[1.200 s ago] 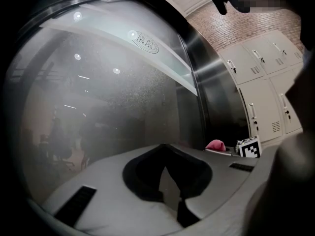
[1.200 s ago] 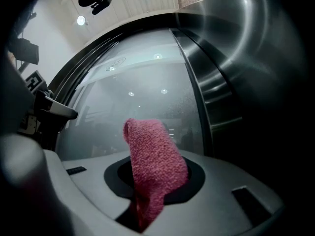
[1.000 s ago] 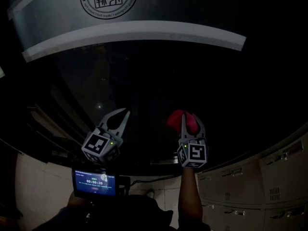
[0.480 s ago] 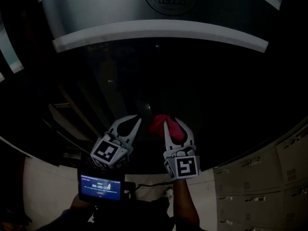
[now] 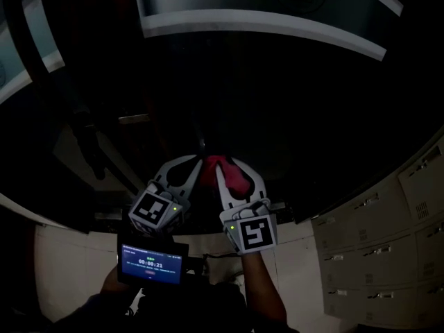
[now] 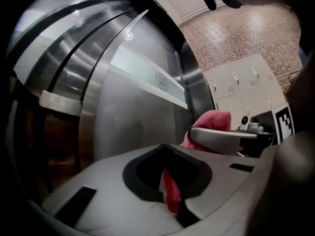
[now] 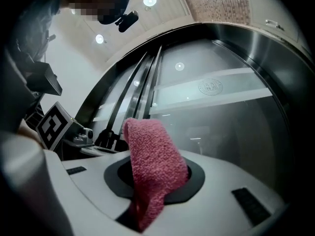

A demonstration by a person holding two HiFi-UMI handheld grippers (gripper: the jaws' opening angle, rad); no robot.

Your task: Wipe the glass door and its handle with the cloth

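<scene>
A dark glass door (image 5: 298, 109) fills the head view, with a frosted band (image 5: 263, 28) across its top. My right gripper (image 5: 225, 165) is shut on a pink-red cloth (image 5: 223, 172), whose fold (image 7: 150, 156) bulges up between the jaws. My left gripper (image 5: 200, 161) is shut, and its tips rest against the cloth's left side. From the left gripper view the cloth (image 6: 209, 124) shows behind a right finger (image 6: 221, 139). A thin red strip lies in the left jaws' seam; I cannot tell whether it is cloth. No handle is clearly visible.
Pale lockers (image 5: 388, 234) stand to the right of the door. A steel door frame (image 6: 93, 107) runs up the left of the left gripper view. A lit timer screen (image 5: 150, 263) sits below the left gripper, above a light tiled floor (image 5: 62, 276).
The two grippers have come together. The right one moved left with the cloth until the left tips met it. The view has swung left along the door.
</scene>
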